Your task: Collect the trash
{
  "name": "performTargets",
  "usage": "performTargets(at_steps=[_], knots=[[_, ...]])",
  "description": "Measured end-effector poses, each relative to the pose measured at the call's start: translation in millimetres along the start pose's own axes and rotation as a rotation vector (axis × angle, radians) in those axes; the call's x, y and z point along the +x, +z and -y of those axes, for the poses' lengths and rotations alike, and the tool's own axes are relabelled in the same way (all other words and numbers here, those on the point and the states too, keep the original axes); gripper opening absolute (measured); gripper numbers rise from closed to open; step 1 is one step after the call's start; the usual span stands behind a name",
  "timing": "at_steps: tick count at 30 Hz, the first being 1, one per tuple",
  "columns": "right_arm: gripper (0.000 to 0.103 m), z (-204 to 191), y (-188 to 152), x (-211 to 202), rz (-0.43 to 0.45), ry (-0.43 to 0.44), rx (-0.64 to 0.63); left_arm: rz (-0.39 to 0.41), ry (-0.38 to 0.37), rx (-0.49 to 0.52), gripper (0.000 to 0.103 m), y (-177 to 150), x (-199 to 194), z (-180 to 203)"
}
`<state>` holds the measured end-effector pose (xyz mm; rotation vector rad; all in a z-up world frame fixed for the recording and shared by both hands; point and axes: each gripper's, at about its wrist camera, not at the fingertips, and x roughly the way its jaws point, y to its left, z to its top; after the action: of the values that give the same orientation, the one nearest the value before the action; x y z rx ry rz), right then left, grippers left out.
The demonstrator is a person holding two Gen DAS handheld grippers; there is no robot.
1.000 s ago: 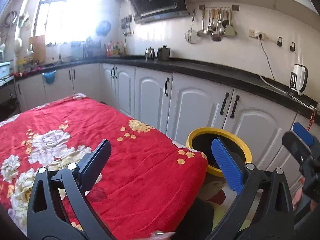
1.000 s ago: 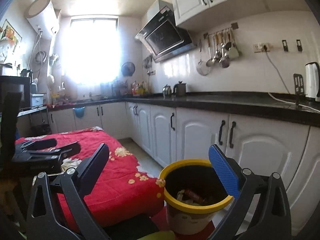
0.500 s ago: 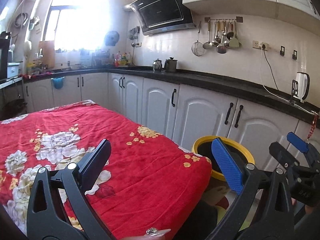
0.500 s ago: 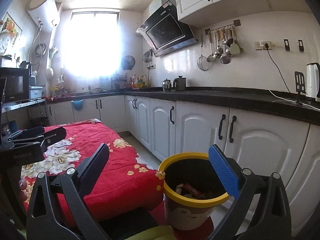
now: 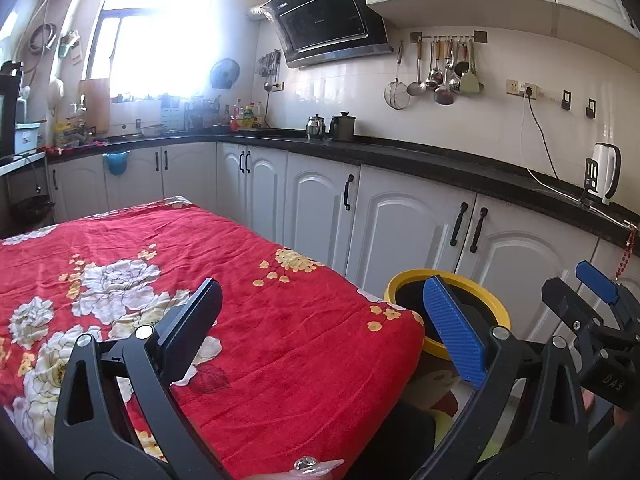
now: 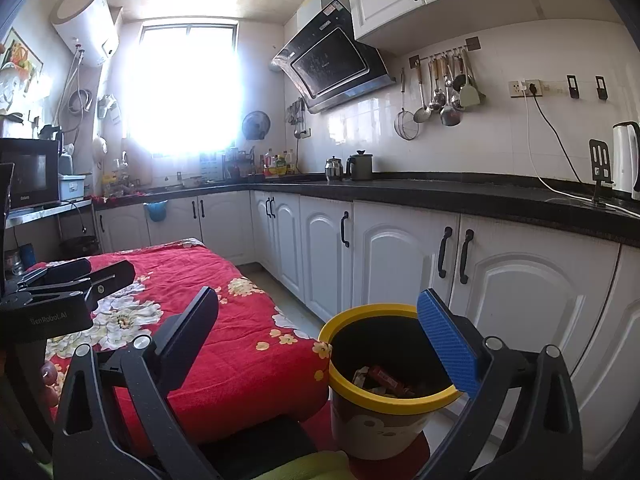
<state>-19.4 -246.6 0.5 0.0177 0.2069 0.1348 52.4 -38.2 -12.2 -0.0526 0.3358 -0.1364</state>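
Note:
A yellow-rimmed trash bin stands on the floor beside the table's near right corner, with wrappers lying inside it. In the left wrist view the bin shows only its rim behind the table corner. My left gripper hovers open over the red flowered tablecloth, with nothing between its fingers. My right gripper hangs open above and in front of the bin, holding nothing. Each gripper shows in the other's view: the right gripper at far right, the left gripper at far left.
White base cabinets under a black countertop run along the right wall close behind the bin. A kettle and phone stand sit on the counter. A fingertip with a decorated nail shows at the bottom edge.
Both cameras have tilted upward and pulled back a little, showing more wall and ceiling. The bin's contents have come into clearer view. Both grippers stayed open.

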Motion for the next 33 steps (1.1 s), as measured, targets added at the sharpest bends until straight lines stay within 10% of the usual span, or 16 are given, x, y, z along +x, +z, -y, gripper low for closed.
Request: performTargets(at_steps=[33], knots=[[0.097,-1.3,-0.5,-1.4,0.002,-0.001,0.008,0.008,0.009,-0.001,0.092,0.1,1.0,-6.0]])
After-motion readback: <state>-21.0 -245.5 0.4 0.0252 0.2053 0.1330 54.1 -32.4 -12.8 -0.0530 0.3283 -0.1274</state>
